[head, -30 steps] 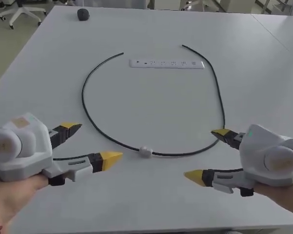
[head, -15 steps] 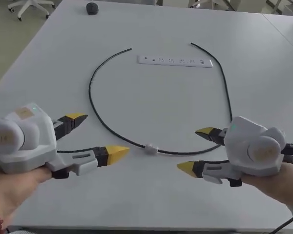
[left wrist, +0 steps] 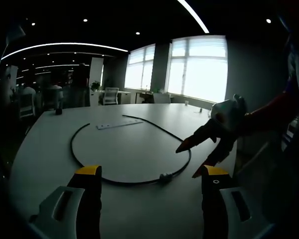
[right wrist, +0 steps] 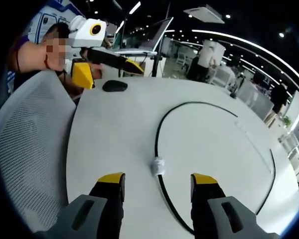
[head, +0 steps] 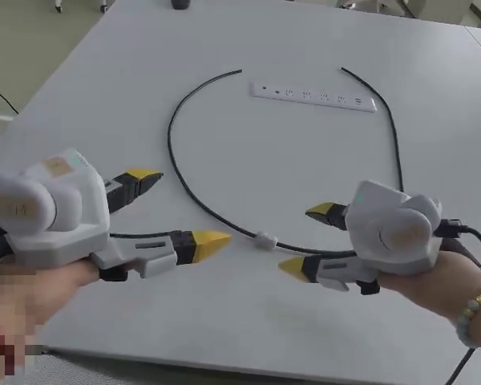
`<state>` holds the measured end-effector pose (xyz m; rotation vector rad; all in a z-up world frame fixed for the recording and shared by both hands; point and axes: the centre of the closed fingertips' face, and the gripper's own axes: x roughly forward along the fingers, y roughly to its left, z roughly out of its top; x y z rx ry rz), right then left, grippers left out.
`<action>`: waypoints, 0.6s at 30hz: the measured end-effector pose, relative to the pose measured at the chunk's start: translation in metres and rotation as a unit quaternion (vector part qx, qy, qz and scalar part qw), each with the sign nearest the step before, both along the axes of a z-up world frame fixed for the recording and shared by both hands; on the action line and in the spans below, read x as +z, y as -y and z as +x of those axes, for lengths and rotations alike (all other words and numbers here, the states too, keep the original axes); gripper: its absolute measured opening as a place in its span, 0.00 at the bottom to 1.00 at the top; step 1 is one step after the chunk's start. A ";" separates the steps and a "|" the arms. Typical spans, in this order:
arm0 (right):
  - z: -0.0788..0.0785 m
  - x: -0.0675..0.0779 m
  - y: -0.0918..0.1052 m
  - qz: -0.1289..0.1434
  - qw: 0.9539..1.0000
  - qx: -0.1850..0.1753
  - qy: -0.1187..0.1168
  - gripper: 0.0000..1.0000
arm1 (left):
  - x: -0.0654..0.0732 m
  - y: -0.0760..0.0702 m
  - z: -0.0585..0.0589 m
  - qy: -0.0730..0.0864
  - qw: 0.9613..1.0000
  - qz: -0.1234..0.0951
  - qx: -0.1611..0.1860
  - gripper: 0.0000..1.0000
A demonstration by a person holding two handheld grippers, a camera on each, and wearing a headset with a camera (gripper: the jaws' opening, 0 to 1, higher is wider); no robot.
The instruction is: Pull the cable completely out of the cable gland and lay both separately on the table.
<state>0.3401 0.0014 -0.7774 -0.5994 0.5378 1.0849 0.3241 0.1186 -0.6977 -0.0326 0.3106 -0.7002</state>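
Well, nothing is done yet: the cable (head: 170,136) runs through the gland (head: 264,239) on the counter (head: 224,321); left tool (head: 191,206) and right tool (head: 295,239) are open.

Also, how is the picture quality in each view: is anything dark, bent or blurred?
Head view: even light, sharp, the cable and cable gland clear on the white table. Left gripper view: dim, backlit by bright windows, fisheye bending the ceiling lights. Right gripper view: brighter, strong fisheye curving of the table edge; the cable gland looks slightly soft.
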 end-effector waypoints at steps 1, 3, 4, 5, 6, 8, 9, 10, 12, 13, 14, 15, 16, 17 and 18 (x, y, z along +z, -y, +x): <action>0.000 -0.002 -0.001 -0.003 1.000 0.002 -0.001 0.51 | 0.001 0.000 0.000 0.002 1.000 -0.001 -0.001 0.83; 0.000 -0.007 -0.004 -0.013 1.000 0.006 -0.011 0.49 | 0.001 0.000 0.000 0.002 1.000 0.000 -0.001 0.83; 0.001 -0.007 -0.005 -0.014 1.000 0.010 -0.008 0.48 | 0.001 -0.001 0.000 0.003 1.000 0.001 -0.002 0.83; 0.002 -0.008 -0.008 -0.015 1.000 0.012 -0.013 0.46 | 0.001 -0.001 0.000 0.002 1.000 0.000 -0.002 0.83; 0.004 -0.010 -0.009 -0.020 1.000 0.011 -0.017 0.45 | 0.001 -0.001 0.001 0.005 1.000 -0.001 -0.002 0.83; 0.005 -0.013 -0.012 -0.025 0.999 0.015 -0.021 0.44 | 0.001 -0.002 0.002 0.004 1.000 -0.001 -0.003 0.83; 0.006 -0.014 -0.013 -0.029 0.999 0.016 -0.025 0.44 | 0.001 -0.002 0.002 0.004 1.000 0.000 -0.003 0.83; 0.007 -0.016 -0.014 -0.034 0.999 0.016 -0.021 0.44 | 0.000 -0.002 0.002 0.004 1.000 -0.001 -0.004 0.83; 0.007 -0.019 -0.018 -0.038 0.999 0.019 -0.032 0.43 | 0.000 -0.003 0.002 0.004 1.000 0.001 -0.004 0.83; 0.008 -0.020 -0.019 -0.040 0.999 0.019 -0.031 0.41 | 0.000 -0.003 0.002 0.005 1.000 0.002 -0.004 0.83; 0.009 -0.021 -0.020 -0.043 0.998 0.021 -0.029 0.40 | 0.000 -0.003 0.002 0.005 1.000 0.002 -0.004 0.83; 0.009 -0.024 -0.021 -0.049 0.998 0.022 -0.035 0.39 | 0.001 -0.004 0.002 0.005 1.000 0.001 -0.003 0.82; 0.010 -0.025 -0.021 -0.051 0.998 0.021 -0.036 0.36 | 0.002 -0.004 0.002 0.007 1.000 0.000 -0.003 0.83; 0.010 -0.027 -0.022 -0.055 0.997 0.021 -0.039 0.35 | 0.002 -0.004 0.002 0.008 1.000 0.000 -0.002 0.83; 0.010 -0.028 -0.022 -0.058 0.997 0.021 -0.043 0.34 | 0.002 -0.004 0.002 0.007 1.000 -0.001 -0.002 0.83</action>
